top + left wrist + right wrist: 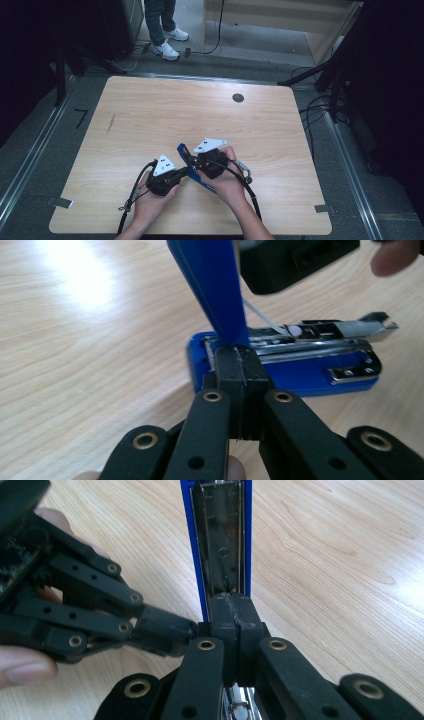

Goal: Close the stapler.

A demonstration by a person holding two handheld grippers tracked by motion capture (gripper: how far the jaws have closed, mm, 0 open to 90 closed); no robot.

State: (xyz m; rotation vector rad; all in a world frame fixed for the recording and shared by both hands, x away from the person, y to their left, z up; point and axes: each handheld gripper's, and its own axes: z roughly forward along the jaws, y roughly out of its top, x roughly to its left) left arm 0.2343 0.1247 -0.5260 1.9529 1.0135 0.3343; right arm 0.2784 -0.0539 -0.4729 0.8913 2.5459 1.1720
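Two claws meet at a blue stapler (196,172) near the front-centre of the wooden surface (150,115); stapler is swung open, base w/ metal staple rail lying on the surface, blue top arm (210,290) raised; left claw (239,367) has jaws together, pads pressed flat on each other right at the foot of that arm, by the hinge end; right claw (231,611) also w/ jaws together at the arm's lower end, the arm's metal-lined underside (222,540) facing its camera; cannot tell if either actually pinches the stapler; a person's hands hold both claws, nearly touching.
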